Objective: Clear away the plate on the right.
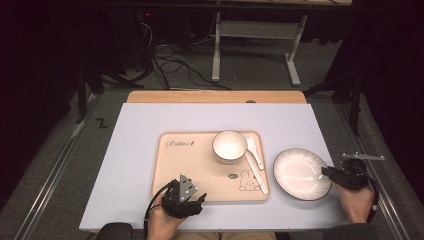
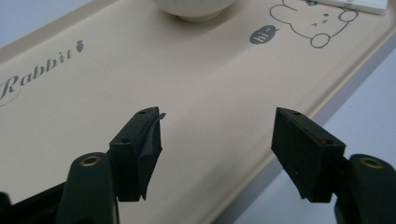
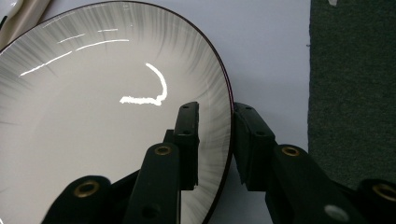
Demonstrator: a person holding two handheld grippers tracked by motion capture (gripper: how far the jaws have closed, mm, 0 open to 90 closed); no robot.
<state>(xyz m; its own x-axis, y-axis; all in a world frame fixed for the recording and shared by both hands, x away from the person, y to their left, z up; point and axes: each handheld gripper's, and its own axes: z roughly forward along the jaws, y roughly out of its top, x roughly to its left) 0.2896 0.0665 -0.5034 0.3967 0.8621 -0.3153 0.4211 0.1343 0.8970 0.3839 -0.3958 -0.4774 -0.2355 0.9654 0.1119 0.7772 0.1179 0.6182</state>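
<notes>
A white plate [image 1: 301, 174] with a dark rim and grey streaks lies on the table right of the tray. My right gripper [image 1: 327, 173] reaches it from the right. In the right gripper view the plate [image 3: 102, 116] has its rim between the jaws of my right gripper [image 3: 215, 109]: one jaw is over the inside, the other just outside, and a gap remains at the inner jaw. My left gripper [image 1: 187, 192] hovers over the near edge of the beige rabbit tray [image 1: 190, 160]. In its own view my left gripper [image 2: 217, 116] is open above the tray [image 2: 187, 84], holding nothing.
A white bowl [image 1: 229, 146] stands at the tray's far right, with a white spoon [image 1: 256, 160] lying beside it along the tray's right side. The bowl's base [image 2: 194, 9] shows ahead of the left jaws. The pale table mat [image 1: 135, 150] ends close behind the plate's right side.
</notes>
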